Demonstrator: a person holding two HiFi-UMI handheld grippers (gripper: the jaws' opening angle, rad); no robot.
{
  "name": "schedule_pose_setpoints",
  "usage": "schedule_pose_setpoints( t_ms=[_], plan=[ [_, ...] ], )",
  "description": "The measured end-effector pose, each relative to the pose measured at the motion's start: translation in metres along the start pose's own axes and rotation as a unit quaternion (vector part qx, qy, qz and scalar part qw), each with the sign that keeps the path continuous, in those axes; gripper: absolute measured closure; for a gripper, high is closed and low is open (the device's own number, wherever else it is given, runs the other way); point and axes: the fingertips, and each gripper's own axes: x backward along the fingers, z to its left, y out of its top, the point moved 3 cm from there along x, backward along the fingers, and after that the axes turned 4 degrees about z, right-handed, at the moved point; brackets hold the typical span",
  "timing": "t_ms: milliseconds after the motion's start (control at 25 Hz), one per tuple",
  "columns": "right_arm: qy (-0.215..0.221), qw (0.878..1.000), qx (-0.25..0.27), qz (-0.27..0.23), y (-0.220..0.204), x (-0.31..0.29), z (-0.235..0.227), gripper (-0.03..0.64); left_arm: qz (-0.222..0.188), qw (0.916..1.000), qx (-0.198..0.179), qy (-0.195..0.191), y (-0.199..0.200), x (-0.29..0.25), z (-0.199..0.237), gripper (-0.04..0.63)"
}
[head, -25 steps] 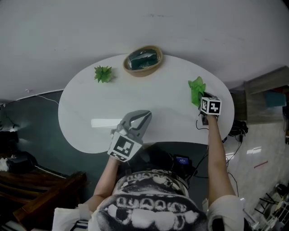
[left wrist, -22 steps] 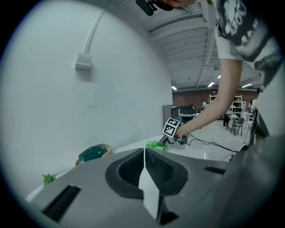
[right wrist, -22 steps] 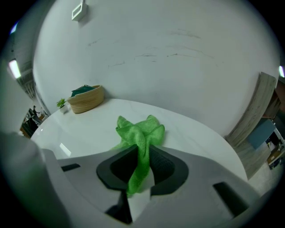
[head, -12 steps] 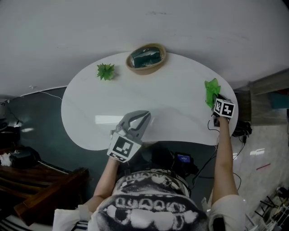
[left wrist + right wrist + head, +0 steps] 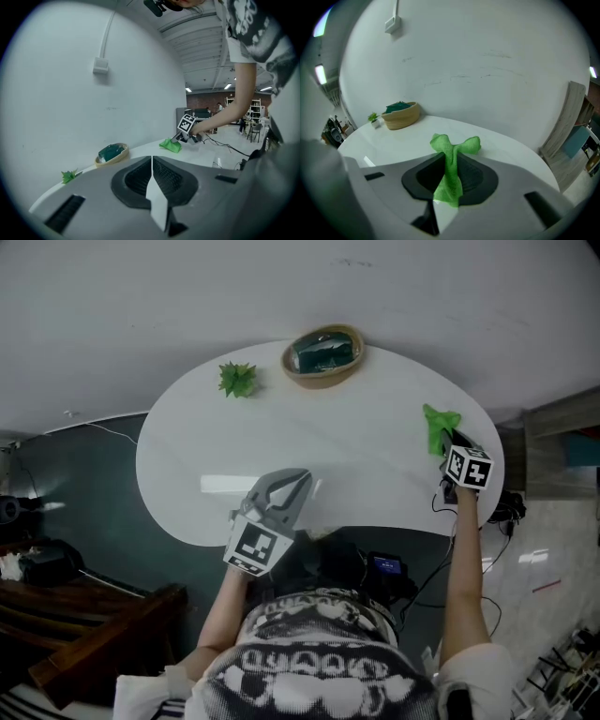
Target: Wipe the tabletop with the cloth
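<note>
A bright green cloth (image 5: 439, 427) lies at the right end of the white oval tabletop (image 5: 309, 446). My right gripper (image 5: 451, 448) is shut on the green cloth, which bunches up between the jaws and spills past their tips (image 5: 452, 154) in the right gripper view. My left gripper (image 5: 292, 486) hovers over the table's near edge, jaws pressed together with nothing between them (image 5: 152, 161). From the left gripper view the cloth (image 5: 169, 145) and the right gripper (image 5: 182, 136) show far across the table.
A woven basket (image 5: 323, 354) with a dark green item inside sits at the table's far edge, a small green plant (image 5: 238, 379) to its left. The wall runs behind the table. Dark floor and wooden furniture (image 5: 84, 634) lie at left; cables (image 5: 412, 568) hang under the right edge.
My right gripper has carried the cloth rightward toward the table's right end. The left gripper has kept its place at the near edge.
</note>
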Motion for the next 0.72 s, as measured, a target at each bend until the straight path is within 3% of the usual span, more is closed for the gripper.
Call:
schedule_pose_setpoints(
  t_ms=[280, 480, 720],
  plan=[
    [0.064, 0.997, 0.025, -0.02, 0.01, 0.007, 0.122, 0.538, -0.002, 0.9992, 0.019, 0.035, -0.037, 0.062, 0.028, 0.586],
    [0.13, 0.99, 0.053, -0.021, 0.013, -0.005, 0.249, 0.538, 0.007, 0.997, 0.033, 0.07, -0.076, 0.126, 0.056, 0.586],
    [0.212, 0.972, 0.1, -0.014, 0.007, -0.016, 0.414, 0.538, 0.033, 0.9911, 0.055, 0.117, -0.13, 0.21, 0.085, 0.586]
  ],
)
